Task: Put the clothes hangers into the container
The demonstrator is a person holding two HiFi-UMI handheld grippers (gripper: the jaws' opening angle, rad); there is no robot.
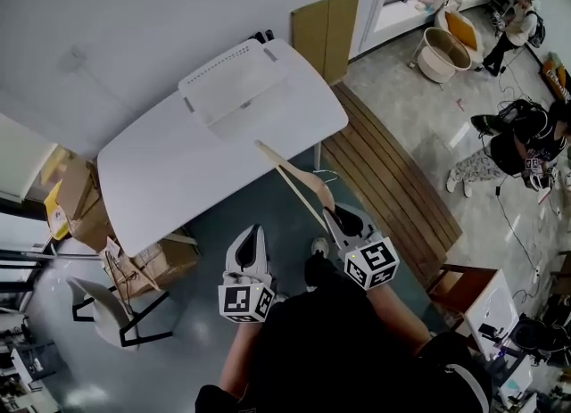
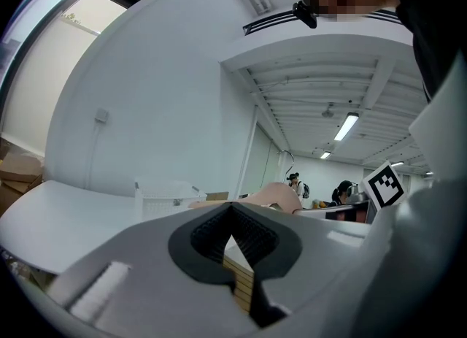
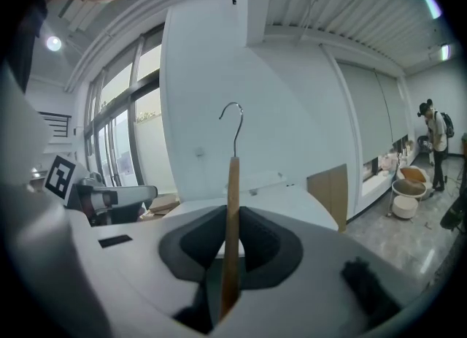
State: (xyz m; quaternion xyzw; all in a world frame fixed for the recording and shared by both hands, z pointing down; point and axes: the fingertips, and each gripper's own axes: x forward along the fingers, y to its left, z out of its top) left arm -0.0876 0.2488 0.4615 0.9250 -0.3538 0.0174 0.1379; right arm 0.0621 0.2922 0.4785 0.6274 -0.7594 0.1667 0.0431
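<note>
A: Right hand-held gripper point(image 1: 339, 215)?
B: Closed on the wooden clothes hanger point(image 1: 290, 175), pads pressed against both flat faces. Held up in the air, off the bench point(image 1: 178, 179).

A: Long axis?
B: Slanted in the head view, running from the jaws up and to the left toward the bench, far tip drawn over the bench's near edge. Cannot tell how high above the top.

A: And from the right gripper view?
B: Seen edge-on there, as a thin upright strip of wood straight out between the pads. Above it the wire hook point(image 3: 235, 139), curled over toward the left of that view.

A: Left hand-held gripper point(image 1: 253, 235)?
B: Tips drawn together, nothing between them, only a sliver of slatted wood showing through the slit lower down. Held low just left of the right one, apart from the hanger.

A: Container point(image 1: 234, 81)?
B: White and perforated, at the bench's far end close to the wall. Well apart from the hanger, roughly in line with its far tip.

A: Around the bench?
B: Cardboard boxes point(image 1: 165, 261) and a white chair point(image 1: 103, 309) on the left. On the right, a slatted wooden platform point(image 1: 393, 188) on the floor.
</note>
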